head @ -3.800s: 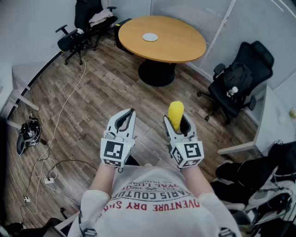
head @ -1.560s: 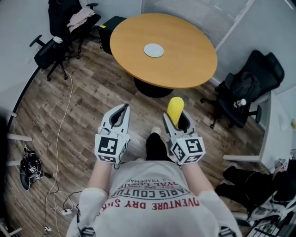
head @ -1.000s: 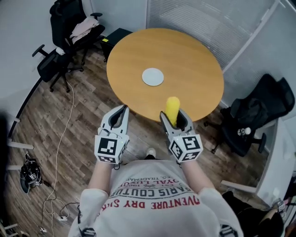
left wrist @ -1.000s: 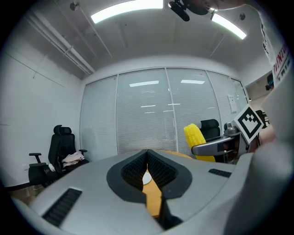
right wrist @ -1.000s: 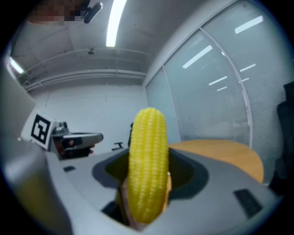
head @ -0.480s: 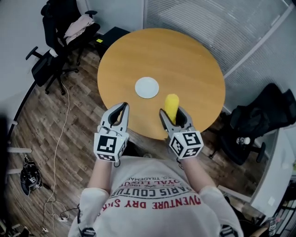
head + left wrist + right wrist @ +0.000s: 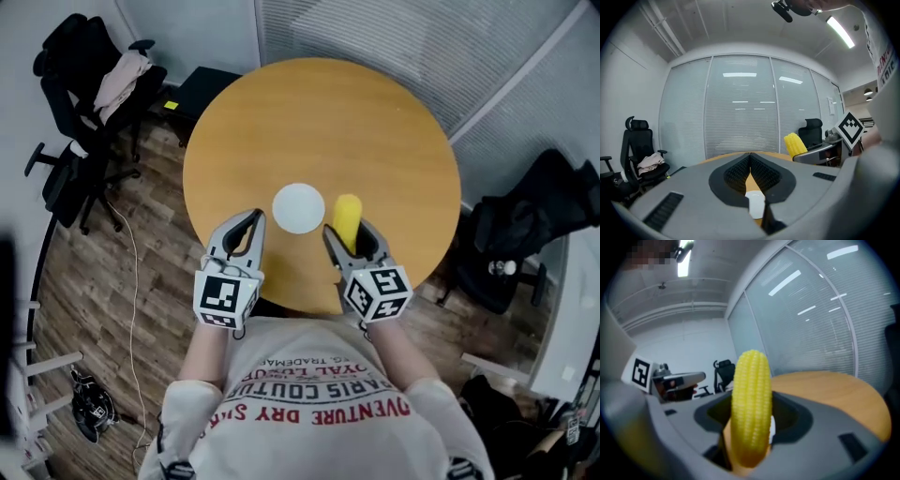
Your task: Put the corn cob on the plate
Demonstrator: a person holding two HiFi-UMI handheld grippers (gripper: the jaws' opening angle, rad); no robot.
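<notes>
A yellow corn cob (image 7: pixel 347 219) stands up between the jaws of my right gripper (image 7: pixel 349 240), which is shut on it; in the right gripper view the corn cob (image 7: pixel 751 408) fills the middle. A small white plate (image 7: pixel 298 207) lies on the round wooden table (image 7: pixel 375 122), just left of the cob and a little beyond both grippers. My left gripper (image 7: pixel 246 230) is shut and holds nothing, hovering over the table's near edge. Through its closed jaws in the left gripper view a sliver of the plate (image 7: pixel 753 199) shows, and the corn cob (image 7: pixel 794 144) appears at right.
Black office chairs stand on the wooden floor at the left (image 7: pixel 80 103) and the right (image 7: pixel 548 211) of the table. A dark box (image 7: pixel 202 84) sits by the table's far left. Blinds cover the glass wall (image 7: pixel 394 33) behind the table.
The view has closed in on the table: it and the plate now lie right under the grippers. The corn stays gripped in the right gripper; the left stays shut.
</notes>
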